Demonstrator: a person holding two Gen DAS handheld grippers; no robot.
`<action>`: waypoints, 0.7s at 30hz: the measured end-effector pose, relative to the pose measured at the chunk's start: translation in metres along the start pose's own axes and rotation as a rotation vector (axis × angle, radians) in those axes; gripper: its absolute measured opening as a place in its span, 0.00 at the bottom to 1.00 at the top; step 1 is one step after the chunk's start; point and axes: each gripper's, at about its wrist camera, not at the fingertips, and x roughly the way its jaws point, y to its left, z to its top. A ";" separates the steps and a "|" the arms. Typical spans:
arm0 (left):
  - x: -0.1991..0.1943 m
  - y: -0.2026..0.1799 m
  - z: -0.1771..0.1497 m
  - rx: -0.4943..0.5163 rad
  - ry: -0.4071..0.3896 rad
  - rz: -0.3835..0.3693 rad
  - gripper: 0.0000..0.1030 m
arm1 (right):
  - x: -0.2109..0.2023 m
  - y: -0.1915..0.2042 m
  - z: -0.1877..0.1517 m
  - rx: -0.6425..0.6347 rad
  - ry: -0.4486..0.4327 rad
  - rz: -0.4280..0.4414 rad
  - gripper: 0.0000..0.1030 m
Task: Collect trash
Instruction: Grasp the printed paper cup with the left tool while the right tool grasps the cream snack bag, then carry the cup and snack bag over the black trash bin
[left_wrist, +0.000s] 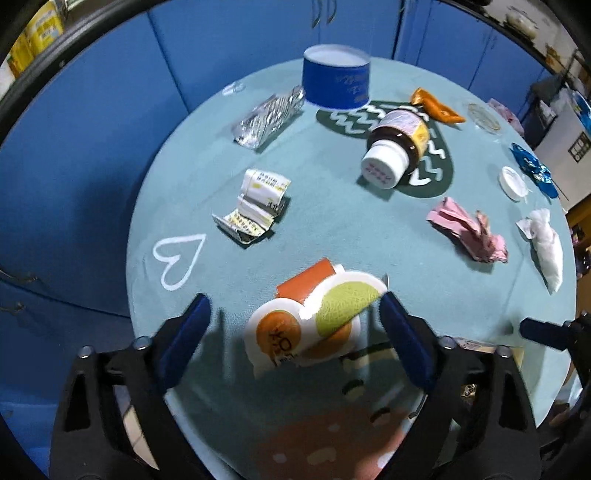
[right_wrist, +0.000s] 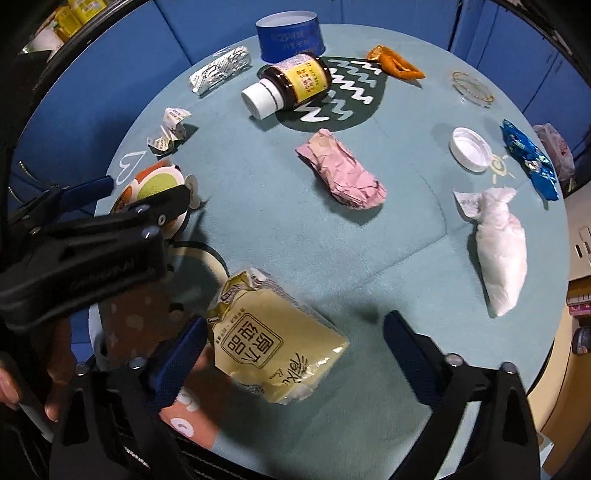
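Trash lies scattered on a round teal table (left_wrist: 332, 229). My left gripper (left_wrist: 293, 314) is open around a white wrapper with orange and green fruit print (left_wrist: 314, 317), which lies between its blue fingers. My right gripper (right_wrist: 295, 328) is open over a yellow snack bag (right_wrist: 273, 339) lying between its fingers. The left gripper also shows at the left of the right wrist view (right_wrist: 110, 199). A brown pill bottle (right_wrist: 291, 83) lies on its side beside a blue tub (right_wrist: 290, 35). Crumpled pink paper (right_wrist: 343, 173) lies mid-table.
A silver foil wrapper (left_wrist: 267, 118), folded leaflet (left_wrist: 255, 199), orange wrapper (left_wrist: 436, 105), white cap (right_wrist: 471, 147), blue foil wrapper (right_wrist: 528, 158) and white tissue bag (right_wrist: 498, 243) lie around. A glass dish (right_wrist: 472, 88) sits far right. Blue cabinets (left_wrist: 92, 129) stand behind.
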 end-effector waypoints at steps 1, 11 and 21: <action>0.003 0.001 0.001 -0.007 0.014 -0.007 0.73 | 0.001 0.001 0.001 -0.006 0.003 0.009 0.75; -0.004 0.007 0.004 -0.050 0.003 -0.101 0.34 | -0.006 0.009 0.012 -0.057 -0.062 0.033 0.30; -0.028 -0.015 0.023 -0.024 -0.082 -0.094 0.33 | -0.038 -0.012 0.008 -0.033 -0.230 -0.035 0.28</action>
